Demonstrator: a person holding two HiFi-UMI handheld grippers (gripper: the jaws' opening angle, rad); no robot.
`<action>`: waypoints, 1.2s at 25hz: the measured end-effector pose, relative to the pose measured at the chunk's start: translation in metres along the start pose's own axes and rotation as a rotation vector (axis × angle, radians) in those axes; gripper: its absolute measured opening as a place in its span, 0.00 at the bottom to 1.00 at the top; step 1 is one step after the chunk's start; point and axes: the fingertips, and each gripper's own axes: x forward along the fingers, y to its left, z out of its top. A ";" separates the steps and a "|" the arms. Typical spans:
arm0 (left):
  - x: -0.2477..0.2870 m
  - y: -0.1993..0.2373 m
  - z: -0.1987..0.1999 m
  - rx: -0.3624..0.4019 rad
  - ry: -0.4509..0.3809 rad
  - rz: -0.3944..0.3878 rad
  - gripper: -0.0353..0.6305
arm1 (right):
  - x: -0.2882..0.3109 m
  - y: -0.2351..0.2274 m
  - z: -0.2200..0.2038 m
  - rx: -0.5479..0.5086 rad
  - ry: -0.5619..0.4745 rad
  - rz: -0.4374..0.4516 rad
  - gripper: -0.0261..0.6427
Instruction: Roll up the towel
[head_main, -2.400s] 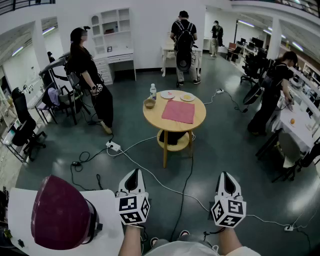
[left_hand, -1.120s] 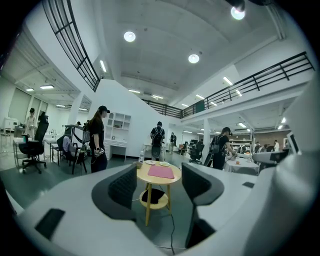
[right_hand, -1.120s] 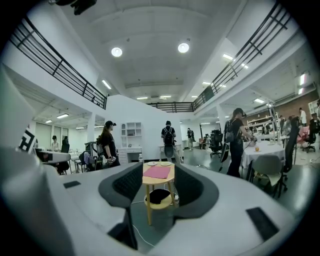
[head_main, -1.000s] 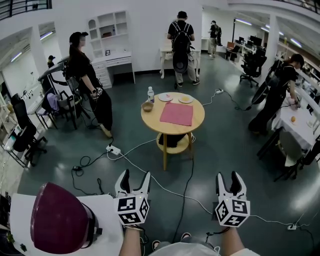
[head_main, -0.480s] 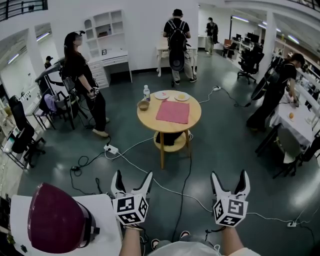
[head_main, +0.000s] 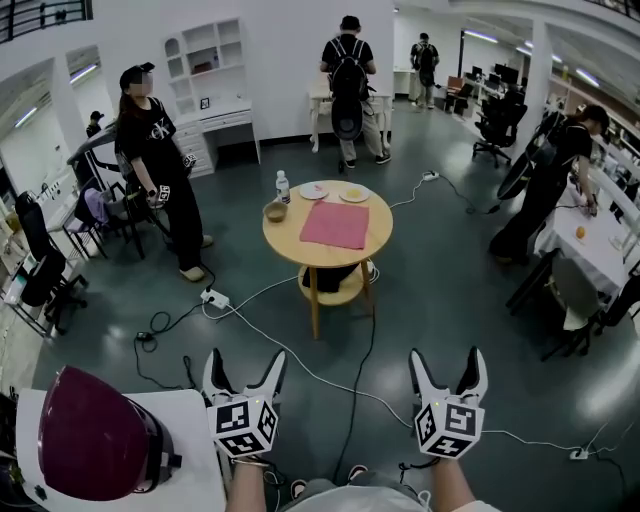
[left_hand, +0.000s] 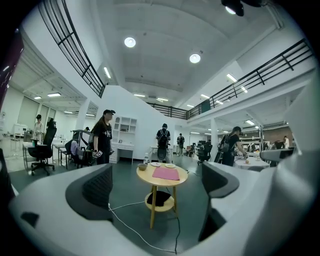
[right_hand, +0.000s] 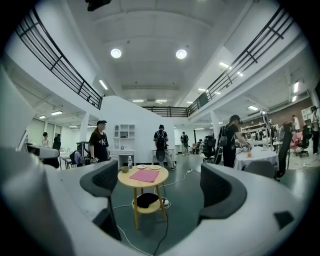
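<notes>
A pink towel (head_main: 335, 224) lies flat on a round wooden table (head_main: 288, 247) out in the middle of the room, well ahead of both grippers. My left gripper (head_main: 245, 362) and right gripper (head_main: 447, 360) are held low near my body, side by side over the dark floor, pointing toward the table. Both sets of jaws are opening and hold nothing. The left gripper view shows the towel (left_hand: 165, 173) far off between the spread jaws of the left gripper (left_hand: 157, 184). In the right gripper view the towel (right_hand: 144, 175) sits left of centre, framed by the right gripper (right_hand: 161, 187).
A bottle (head_main: 282, 186), a bowl (head_main: 275, 211) and two plates (head_main: 314, 190) share the table's far side. Cables and a power strip (head_main: 213, 297) cross the floor. A person in black (head_main: 155, 150) stands left; others stand behind and right. A maroon dome (head_main: 90, 445) rests on a white surface at lower left.
Both grippers' jaws went from shut to spread wide. The person in black at the left turned and stepped. The table has drifted a little left in the head view.
</notes>
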 end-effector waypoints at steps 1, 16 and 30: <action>0.000 -0.002 -0.003 0.001 0.010 0.006 0.88 | 0.001 -0.006 -0.002 0.003 0.006 0.000 0.81; 0.024 -0.013 -0.016 0.041 0.050 0.094 0.88 | 0.049 -0.037 -0.023 0.041 0.061 0.057 0.80; 0.188 0.071 0.003 -0.022 0.034 0.048 0.88 | 0.184 0.028 -0.016 -0.004 0.098 0.008 0.78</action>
